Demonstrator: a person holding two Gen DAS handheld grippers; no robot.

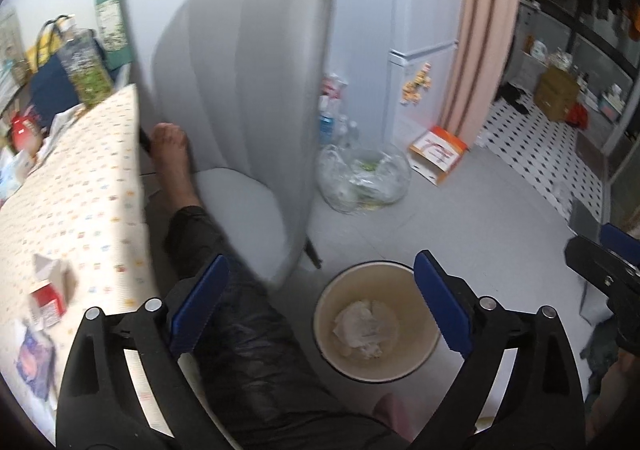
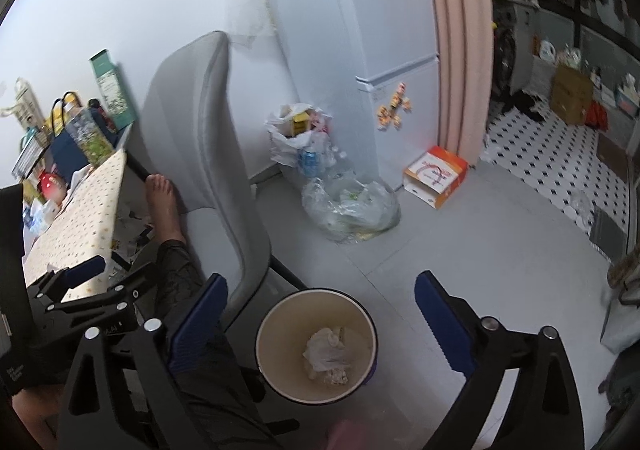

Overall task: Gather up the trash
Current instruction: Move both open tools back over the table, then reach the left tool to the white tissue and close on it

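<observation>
A round cream waste bin [image 1: 420, 354] stands on the grey floor below both grippers, with crumpled white paper and plastic [image 1: 362, 324] inside; it also shows in the right wrist view [image 2: 268, 354], its trash [image 2: 325, 350] at the bottom. My left gripper [image 1: 320, 304] is open and empty above the bin. My right gripper [image 2: 320, 324] is open and empty above the bin too. On the patterned table [image 1: 80, 186] at the left lie a small red and white carton [image 1: 48, 290] and a purple wrapper [image 1: 34, 366].
A grey chair [image 1: 248, 90] stands between table and bin, with the person's leg and bare foot [image 1: 172, 154] beside it. A clear bag of rubbish [image 1: 362, 178], bottles, an orange box [image 1: 438, 150] and a white fridge [image 1: 420, 82] lie behind. The table's far end holds bags and boxes.
</observation>
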